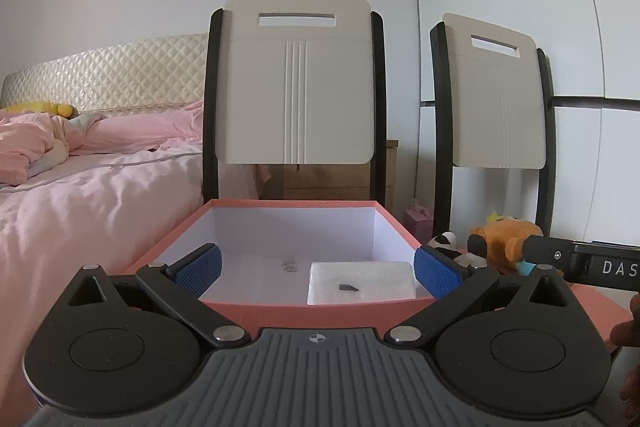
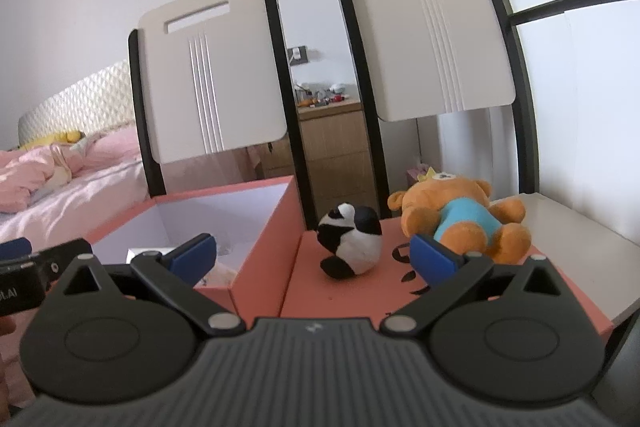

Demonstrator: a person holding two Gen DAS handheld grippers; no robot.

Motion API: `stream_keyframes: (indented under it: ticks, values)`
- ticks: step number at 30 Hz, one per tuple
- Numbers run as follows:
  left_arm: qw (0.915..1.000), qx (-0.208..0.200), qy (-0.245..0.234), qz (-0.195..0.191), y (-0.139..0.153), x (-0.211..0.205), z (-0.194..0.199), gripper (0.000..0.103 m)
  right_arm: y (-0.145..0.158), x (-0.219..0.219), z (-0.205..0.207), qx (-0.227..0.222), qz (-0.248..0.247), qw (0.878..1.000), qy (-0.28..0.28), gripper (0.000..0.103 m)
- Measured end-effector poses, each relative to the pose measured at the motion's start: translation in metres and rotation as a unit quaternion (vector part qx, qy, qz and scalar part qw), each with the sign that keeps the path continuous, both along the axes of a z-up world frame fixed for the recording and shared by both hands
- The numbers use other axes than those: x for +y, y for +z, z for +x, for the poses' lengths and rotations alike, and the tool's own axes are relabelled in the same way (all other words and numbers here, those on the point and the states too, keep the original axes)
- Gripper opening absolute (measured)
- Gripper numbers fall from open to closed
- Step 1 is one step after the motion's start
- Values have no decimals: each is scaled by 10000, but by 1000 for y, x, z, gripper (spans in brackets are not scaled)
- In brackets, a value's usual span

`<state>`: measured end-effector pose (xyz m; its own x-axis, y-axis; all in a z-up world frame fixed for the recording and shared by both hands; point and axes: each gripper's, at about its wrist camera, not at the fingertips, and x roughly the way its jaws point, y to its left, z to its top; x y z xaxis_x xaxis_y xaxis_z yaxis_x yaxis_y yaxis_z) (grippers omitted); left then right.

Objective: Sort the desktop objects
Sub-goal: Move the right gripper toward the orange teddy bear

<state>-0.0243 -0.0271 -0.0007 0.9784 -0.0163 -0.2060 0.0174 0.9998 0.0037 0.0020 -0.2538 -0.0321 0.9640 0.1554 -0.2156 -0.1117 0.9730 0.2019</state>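
Two spread claws over box and two plush toys

Left claw (image 1: 318, 269) gapes before the open box (image 1: 280, 311); right claw (image 2: 316, 253), marked "DAS", empty, faces panda (image 2: 351, 241) and bear (image 2: 460, 219) on the lid (image 2: 352, 291).

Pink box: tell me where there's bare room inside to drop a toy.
Inside the pink box, the white floor is bare left of and behind the white packet in the near right corner. Outside, the lid is crowded by the panda and bear.

L gripper (image 1: 318, 269): black arms, blue ribbed pads, silver rivets, grey ribbed body w/ crosshair mark | R gripper (image 2: 314, 255): same build
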Motion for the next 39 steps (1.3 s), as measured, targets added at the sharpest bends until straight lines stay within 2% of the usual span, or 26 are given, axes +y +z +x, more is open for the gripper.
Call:
stream_keyframes:
  ticks: [10,14,18,21,25,31,35,39]
  values:
    - [9999,-70,-72,-95,4,2,-5,103,22,-17,4,-117,-243,9996,-68,103]
    - [9999,-71,-61,-140,5,3,-4,103,34,-25,25,4,-181,9998,-5,103]
    - [9999,-57,-48,-145,4,3,-4,103,39,-26,55,145,-460,9988,-13,103]
    - [9999,-46,-19,-133,3,3,-3,103,34,-31,74,133,-466,9987,123,103]
    - [9999,-33,12,-127,2,2,-3,103,25,-44,104,45,-643,9979,-115,103]
    - [10000,16,-9,-48,-1,-1,-1,103,0,-82,152,607,-227,9969,-453,103]
    - [10000,22,38,-65,-1,1,-1,103,-11,-90,164,878,-448,9924,-734,103]
    - [10000,23,38,-76,-1,2,-1,103,-19,-102,165,1161,-454,9891,-780,103]
